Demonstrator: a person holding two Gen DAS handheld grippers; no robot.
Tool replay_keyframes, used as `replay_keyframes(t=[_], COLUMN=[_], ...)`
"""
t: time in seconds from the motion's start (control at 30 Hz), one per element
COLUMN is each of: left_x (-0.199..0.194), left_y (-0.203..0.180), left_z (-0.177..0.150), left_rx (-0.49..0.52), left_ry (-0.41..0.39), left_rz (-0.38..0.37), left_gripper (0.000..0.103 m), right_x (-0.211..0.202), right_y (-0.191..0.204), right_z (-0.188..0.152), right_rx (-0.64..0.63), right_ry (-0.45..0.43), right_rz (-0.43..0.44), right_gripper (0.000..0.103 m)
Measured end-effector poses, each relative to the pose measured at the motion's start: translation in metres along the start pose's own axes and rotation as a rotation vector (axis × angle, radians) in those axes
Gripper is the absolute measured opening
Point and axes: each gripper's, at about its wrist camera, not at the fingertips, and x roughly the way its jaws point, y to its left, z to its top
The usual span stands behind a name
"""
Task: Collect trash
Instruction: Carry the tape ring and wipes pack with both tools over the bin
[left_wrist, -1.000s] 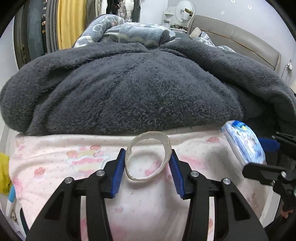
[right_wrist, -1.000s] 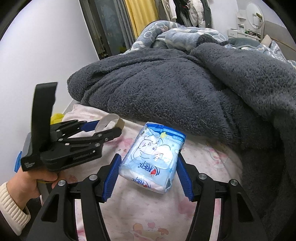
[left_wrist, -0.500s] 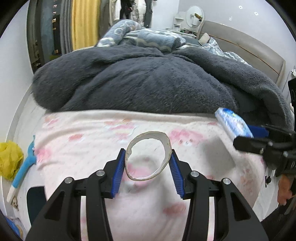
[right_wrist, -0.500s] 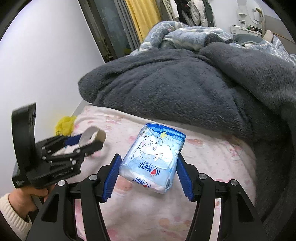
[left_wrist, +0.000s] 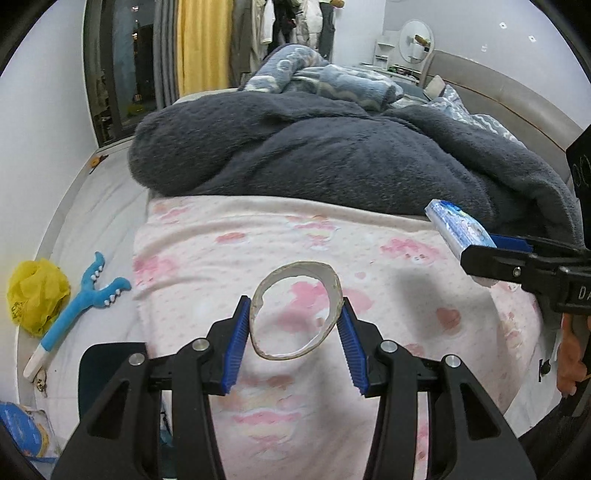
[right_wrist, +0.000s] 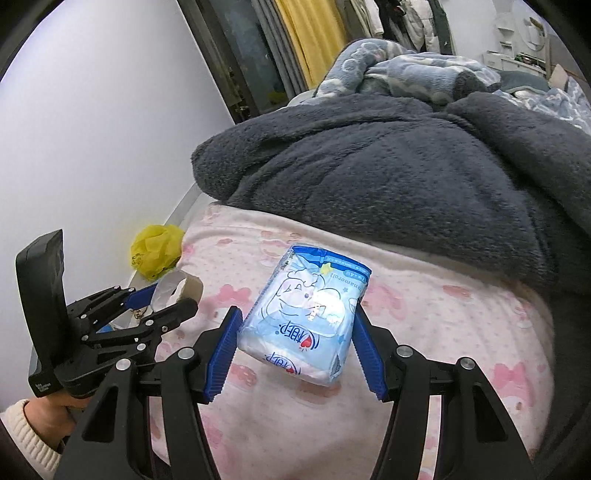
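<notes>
Left gripper (left_wrist: 293, 325): pinching a squashed cardboard ring (left_wrist: 295, 310) between its blue pads.
Right gripper (right_wrist: 295, 345): clamping a blue tissue pack (right_wrist: 310, 314) sideways.
Bed (left_wrist: 406, 280): lying below both grippers, pink sheet underneath.

left hand-held gripper (left_wrist: 294, 334) | with cardboard ring (left_wrist: 295, 311) | now farther back from grey fleece blanket (left_wrist: 332, 155) | yellow bag (left_wrist: 35, 295), blue toy (left_wrist: 79, 302) newly in view
</notes>
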Motion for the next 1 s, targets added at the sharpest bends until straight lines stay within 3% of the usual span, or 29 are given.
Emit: replay_keyframes(t=[0.37,1.0], left_x=[-0.016,-0.026], left_y=[0.038,0.114], left_z=[-0.010,-0.035], left_rx=[-0.045,-0.176], left_ry=[-0.013,0.031], left_rz=[0.052,0.139], left_gripper=[0.050,0.050], right_x=[0.020,0.055], right_y=[0.033,0.088], right_z=[0.011,0.024], right_rx=[-0.036,-0.089], right_ry=[0.009,0.033], right_rz=[0.037,0.098], right_gripper=[0.060,0.060])
